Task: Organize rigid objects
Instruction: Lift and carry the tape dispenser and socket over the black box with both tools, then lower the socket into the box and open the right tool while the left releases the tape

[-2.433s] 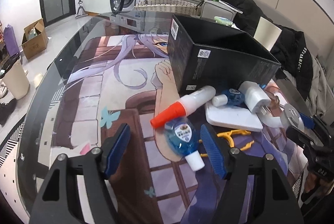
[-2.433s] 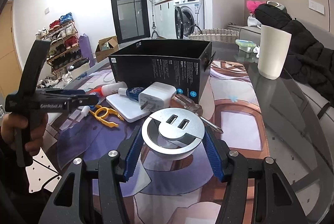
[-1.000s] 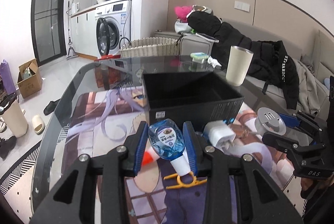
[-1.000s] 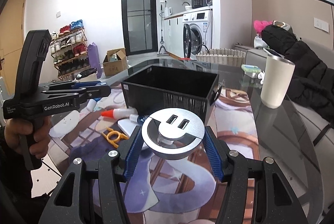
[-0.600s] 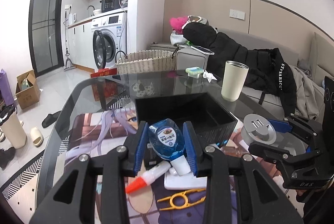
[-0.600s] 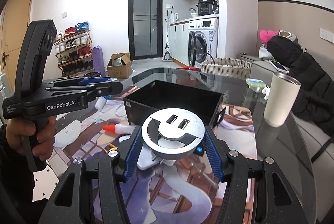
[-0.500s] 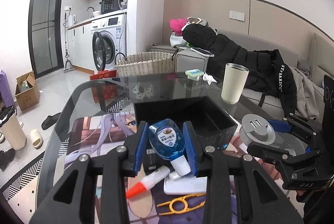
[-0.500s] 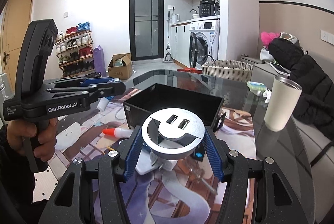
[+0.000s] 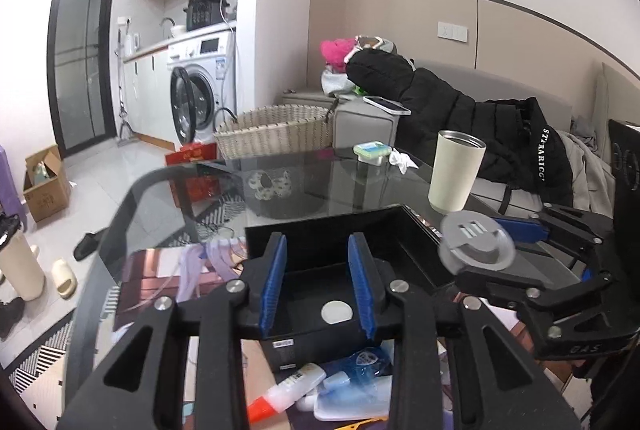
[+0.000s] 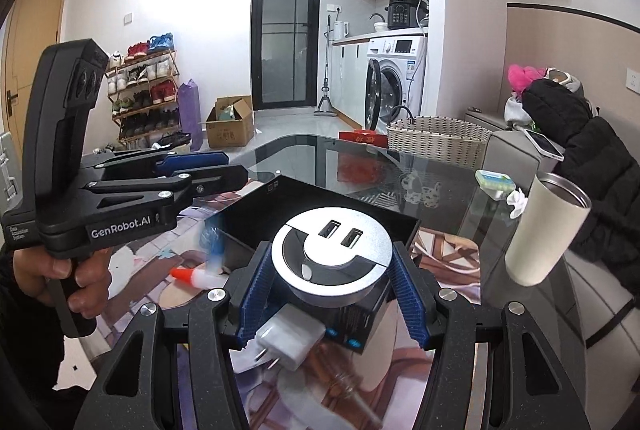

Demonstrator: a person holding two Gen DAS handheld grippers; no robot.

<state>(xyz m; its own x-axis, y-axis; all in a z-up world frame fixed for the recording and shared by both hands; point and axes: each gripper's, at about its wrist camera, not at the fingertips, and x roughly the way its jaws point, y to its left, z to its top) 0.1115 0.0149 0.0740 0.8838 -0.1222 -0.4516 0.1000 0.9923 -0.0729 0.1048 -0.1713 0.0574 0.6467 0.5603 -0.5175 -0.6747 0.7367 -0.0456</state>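
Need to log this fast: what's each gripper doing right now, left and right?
Left gripper: jaws apart, nothing between them.
Right gripper: closed on the round silver USB socket.

Each view is taken from a wrist camera set behind its own fingers, tilted downward across the glass table toward the far wall. The left view is aimed over the black box, seen close, with the right gripper caught at its right edge. The right view is aimed over the same box, with the left gripper at its left edge. The box, cup, basket and washer are shared by both views.
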